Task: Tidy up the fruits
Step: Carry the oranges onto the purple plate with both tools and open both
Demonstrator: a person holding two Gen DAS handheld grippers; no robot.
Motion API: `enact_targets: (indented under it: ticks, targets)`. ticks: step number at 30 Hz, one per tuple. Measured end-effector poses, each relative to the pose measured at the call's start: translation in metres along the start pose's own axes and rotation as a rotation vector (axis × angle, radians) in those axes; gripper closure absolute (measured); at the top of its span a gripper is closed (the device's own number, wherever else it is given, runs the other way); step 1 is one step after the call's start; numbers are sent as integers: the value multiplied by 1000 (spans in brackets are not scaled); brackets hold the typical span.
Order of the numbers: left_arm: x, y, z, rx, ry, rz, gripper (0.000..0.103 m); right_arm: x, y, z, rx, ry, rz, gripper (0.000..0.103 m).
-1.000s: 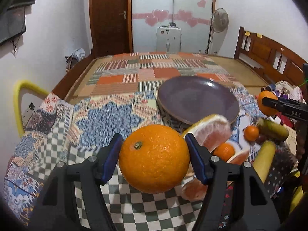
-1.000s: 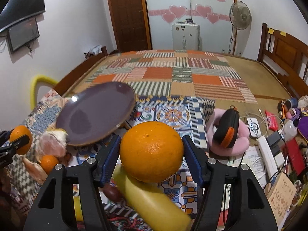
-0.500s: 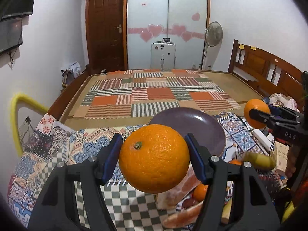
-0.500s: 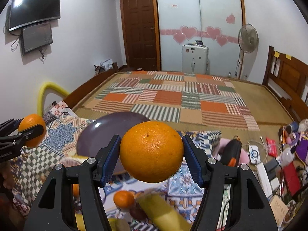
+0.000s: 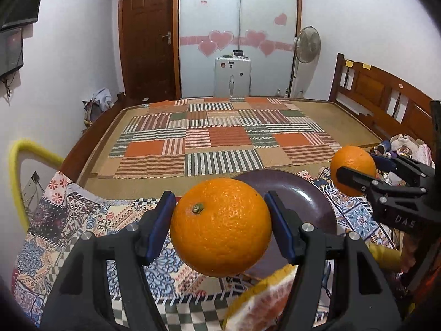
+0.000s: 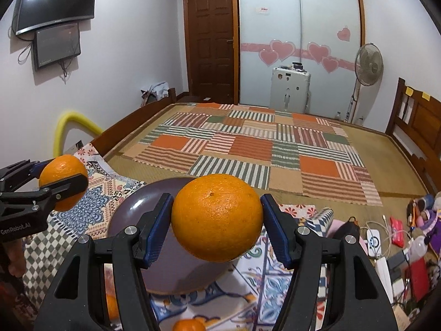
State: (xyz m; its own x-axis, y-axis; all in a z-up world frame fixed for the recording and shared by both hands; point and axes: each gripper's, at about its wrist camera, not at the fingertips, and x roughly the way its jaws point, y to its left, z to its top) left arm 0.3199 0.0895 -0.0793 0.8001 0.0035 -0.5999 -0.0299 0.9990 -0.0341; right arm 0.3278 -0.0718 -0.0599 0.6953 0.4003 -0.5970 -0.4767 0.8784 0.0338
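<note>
My left gripper (image 5: 220, 227) is shut on a large orange (image 5: 220, 226), held in the air above the near edge of a dark purple plate (image 5: 297, 190). My right gripper (image 6: 216, 218) is shut on a second large orange (image 6: 216, 216), held above the same plate (image 6: 132, 215). Each gripper shows in the other's view: the right one (image 5: 355, 171) at the right, the left one (image 6: 62, 183) at the left. A peeled pomelo piece (image 5: 261, 303) lies below the left gripper. A small tangerine (image 6: 188, 325) lies near the bottom edge.
A patterned cloth (image 5: 82, 220) covers the near surface under the plate. A striped patchwork mat (image 5: 220, 138) covers the bed beyond. Cables, chargers and small items (image 6: 399, 242) clutter the right side. A yellow foam tube (image 5: 16, 171) arcs at the left.
Both grippers have risen with their oranges still held. The plate and the loose fruit now sit lower in both views, and more of the room shows.
</note>
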Motion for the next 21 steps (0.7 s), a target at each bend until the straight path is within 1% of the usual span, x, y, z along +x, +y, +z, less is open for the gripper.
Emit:
enact_targets:
  ticks: [7, 13, 21]
  targets:
    - [30, 3, 12, -9, 45, -9, 37, 27, 5, 4, -18, 57, -9, 42]
    - [59, 3, 14, -12, 121, -30, 37, 48, 10, 7, -65, 132, -23, 42]
    - [90, -7, 13, 14, 206, -48, 37, 63, 17, 4, -119, 204, -29, 42]
